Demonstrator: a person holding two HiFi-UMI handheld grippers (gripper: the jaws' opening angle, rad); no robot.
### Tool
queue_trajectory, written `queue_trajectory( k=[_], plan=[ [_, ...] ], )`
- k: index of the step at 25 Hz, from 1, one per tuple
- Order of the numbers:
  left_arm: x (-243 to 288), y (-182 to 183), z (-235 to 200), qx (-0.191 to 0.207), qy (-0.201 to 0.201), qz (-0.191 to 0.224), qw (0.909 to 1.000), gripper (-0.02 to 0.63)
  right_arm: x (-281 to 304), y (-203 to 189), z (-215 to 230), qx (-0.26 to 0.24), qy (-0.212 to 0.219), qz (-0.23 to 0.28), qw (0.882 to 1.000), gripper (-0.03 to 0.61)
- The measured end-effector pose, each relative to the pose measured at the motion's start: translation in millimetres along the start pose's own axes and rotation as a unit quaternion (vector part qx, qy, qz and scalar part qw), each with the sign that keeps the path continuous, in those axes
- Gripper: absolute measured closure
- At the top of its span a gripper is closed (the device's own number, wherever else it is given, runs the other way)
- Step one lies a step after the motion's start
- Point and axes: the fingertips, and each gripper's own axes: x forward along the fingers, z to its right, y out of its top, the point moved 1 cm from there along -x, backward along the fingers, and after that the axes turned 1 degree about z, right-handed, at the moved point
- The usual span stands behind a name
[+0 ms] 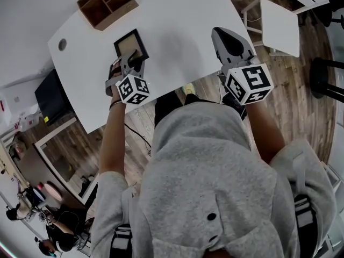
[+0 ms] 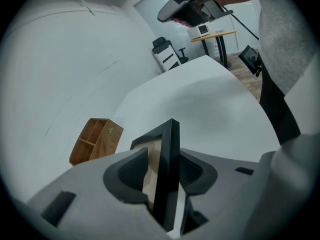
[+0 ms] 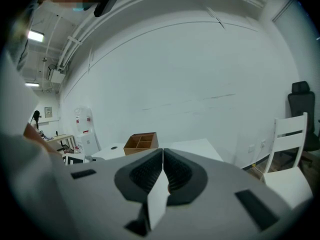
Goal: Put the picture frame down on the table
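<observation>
Head view: your left gripper (image 1: 130, 63) holds the picture frame (image 1: 130, 45) by its near edge, over the near left part of the white table (image 1: 177, 42). The frame points away from you, its long axis running on from the gripper toward the table's far side. Its face is turned mostly up to the camera: a pale tan panel inside a thin black border. The table lies directly below the frame, so the coming move looks like a short lowering. This view does not show whether the far edge already touches the top. A wooden organiser (image 1: 106, 3) sits well beyond the frame, near the far left corner. Your right gripper (image 1: 223, 35) hovers over the table's right side, well apart from the frame, so the left hand is the one placed to do the job. A white chair (image 1: 279, 23) stands off to the right.

Left gripper view: both jaws are clamped on the frame (image 2: 167, 169), which shows edge-on as a dark bar between them, with a strip of the tan face toward the left jaw. The bare tabletop spreads out beyond it, with the organiser (image 2: 95, 139) off to the left.

Right gripper view: the jaws are pressed together with nothing between them. The gripper looks toward a white wall, with the organiser (image 3: 141, 142) low in the distance.
</observation>
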Motion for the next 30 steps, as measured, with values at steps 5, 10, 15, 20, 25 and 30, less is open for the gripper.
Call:
queue_trajectory(
  k=[5,10,15,20,25,30],
  plan=[
    [3.5,-1.4,12.5,-0.013,-0.028,0.004,0.9995,0.44,2.3,-1.1,-3.0,-0.002,0.005,-0.002,1.0,0.551],
    [6.4,-1.8,23.5,-0.032,-0.057,0.012,0.9978,0.417,2.7,-2.1,-2.4,-0.002,0.003,-0.003,1.0,0.551],
    [8.9,-3.2,28.3,-0.038,-0.071,0.015,0.9967,0.408,1.8,-3.4,-1.4,-0.001,0.0,-0.004,1.0,0.551],
    [9.3,-3.6,28.5,-0.052,-0.083,0.018,0.995,0.407,-1.2,-6.5,1.1,-0.001,-0.004,-0.007,1.0,0.551],
    [11.4,-7.8,28.7,-0.103,-0.106,0.022,0.9887,0.407,0.5,-8.5,0.0,-0.001,-0.005,-0.008,1.0,0.551],
    [10.6,-7.1,27.6,-0.12,-0.111,0.027,0.9861,0.407,1.3,-6.8,-0.3,-0.001,-0.006,-0.008,1.0,0.551]
  ],
)
